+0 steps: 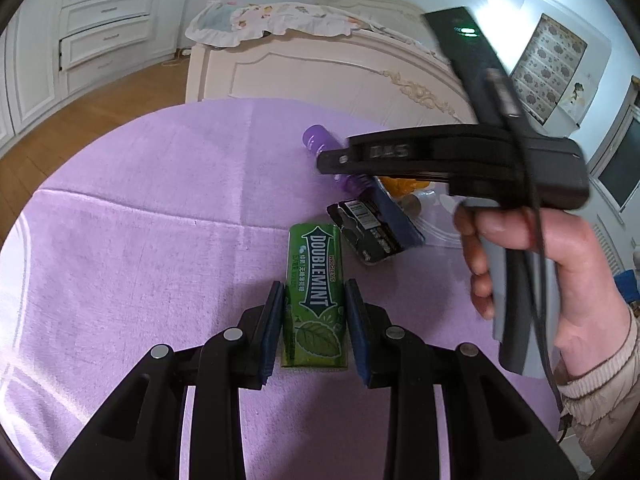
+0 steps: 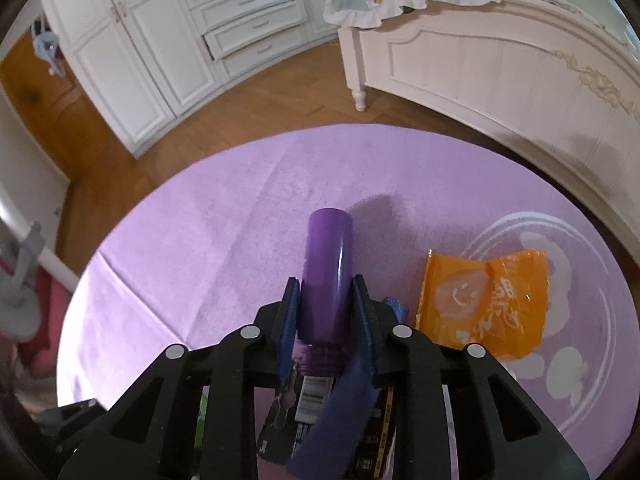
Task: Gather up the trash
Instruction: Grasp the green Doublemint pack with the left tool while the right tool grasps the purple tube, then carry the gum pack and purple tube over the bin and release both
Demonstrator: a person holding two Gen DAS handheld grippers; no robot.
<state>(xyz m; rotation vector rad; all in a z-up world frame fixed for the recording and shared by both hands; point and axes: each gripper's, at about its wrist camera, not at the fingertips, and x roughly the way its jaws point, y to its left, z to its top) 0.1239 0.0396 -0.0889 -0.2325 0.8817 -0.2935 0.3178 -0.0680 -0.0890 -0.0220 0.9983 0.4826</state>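
A green Doublemint gum box (image 1: 316, 296) lies on the purple cloth (image 1: 160, 220). My left gripper (image 1: 314, 300) is closed around its near half, pads against both sides. My right gripper (image 2: 326, 296) is shut on a purple bottle (image 2: 326, 276) and holds it above the cloth; in the left wrist view the right gripper (image 1: 332, 158) shows from the side with the bottle (image 1: 316, 140). A black battery pack (image 1: 370, 232) lies right of the gum box. An orange wrapper (image 2: 484, 304) lies to the right.
A cream bed frame (image 2: 500, 80) stands behind the cloth. White wardrobes (image 2: 160, 40) line the far wall over wooden floor (image 2: 260, 100). White bubble patterns mark the cloth at the right (image 2: 568, 368).
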